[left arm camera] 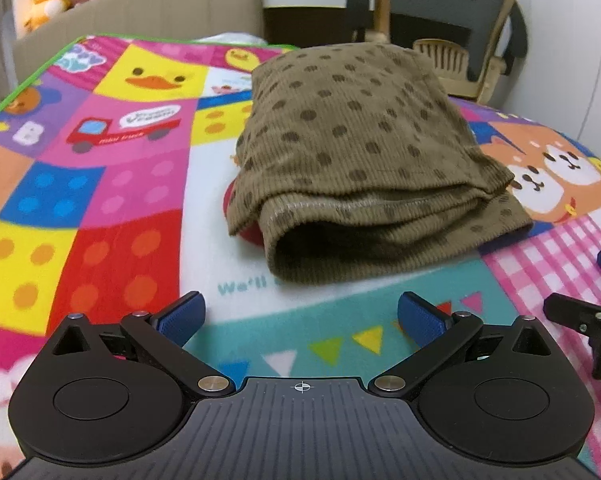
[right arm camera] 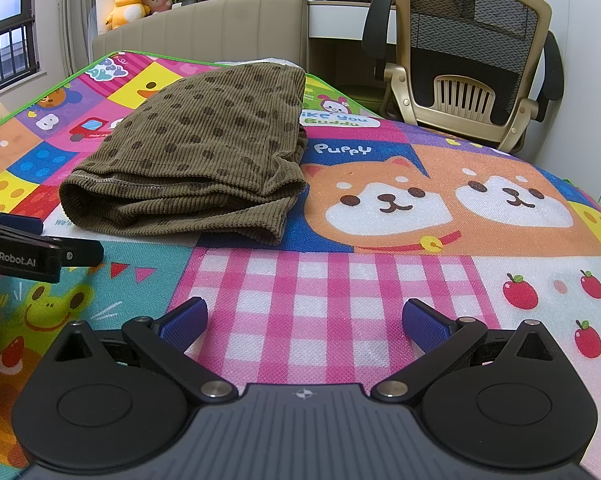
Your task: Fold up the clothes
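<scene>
The olive-brown dotted corduroy garment (left arm camera: 356,160) lies folded into a thick bundle on the cartoon play mat (left arm camera: 100,200), its layered hem edges facing the cameras; something red peeks out at its lower left edge, though what it is cannot be told. The left gripper (left arm camera: 300,318) hovers just short of the bundle with its blue pads (left arm camera: 180,318) spread wide and nothing between them; the right gripper (right arm camera: 304,322) sits off to the right over the pink gingham patch, equally wide and empty, the garment well to its left. By the look of it the folding is nearly done — the bundle is compact, though the front edges are loose and uneven; the top layer bulges open like a pocket. The risk from here is a careless pinch: catching only the upper layer would peel the stack apart; pushing low into the soft open fold could shove the bundle along the mat rather than lift it; and both tools crowding the near edge might collide — the left gripper's body already shows close in the right view.
</scene>
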{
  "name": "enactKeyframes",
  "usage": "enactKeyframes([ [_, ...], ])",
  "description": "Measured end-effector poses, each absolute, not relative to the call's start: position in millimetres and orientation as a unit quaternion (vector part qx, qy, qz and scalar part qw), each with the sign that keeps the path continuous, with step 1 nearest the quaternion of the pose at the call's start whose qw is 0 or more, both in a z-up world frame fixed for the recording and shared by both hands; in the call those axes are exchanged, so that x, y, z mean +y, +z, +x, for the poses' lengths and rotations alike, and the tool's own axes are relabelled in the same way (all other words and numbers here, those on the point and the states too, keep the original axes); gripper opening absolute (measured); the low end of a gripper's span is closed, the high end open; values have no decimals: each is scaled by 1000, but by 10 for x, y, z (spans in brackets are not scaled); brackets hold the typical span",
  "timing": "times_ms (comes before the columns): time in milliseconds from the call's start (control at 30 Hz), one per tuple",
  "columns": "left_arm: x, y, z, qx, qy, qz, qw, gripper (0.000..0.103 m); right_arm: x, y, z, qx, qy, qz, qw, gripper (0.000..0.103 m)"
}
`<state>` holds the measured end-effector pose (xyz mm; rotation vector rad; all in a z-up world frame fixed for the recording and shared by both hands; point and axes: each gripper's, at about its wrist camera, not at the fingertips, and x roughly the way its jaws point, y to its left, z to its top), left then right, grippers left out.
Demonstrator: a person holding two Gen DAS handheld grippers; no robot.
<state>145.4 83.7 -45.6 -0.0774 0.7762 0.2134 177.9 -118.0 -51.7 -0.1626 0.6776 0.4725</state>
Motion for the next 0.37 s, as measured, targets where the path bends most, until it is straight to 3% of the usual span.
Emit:
enactKeyframes([
  [367,813,-471,1402,360,112,-40,926,103,-1199,-513,1787,329,229,-79,913,103],
])
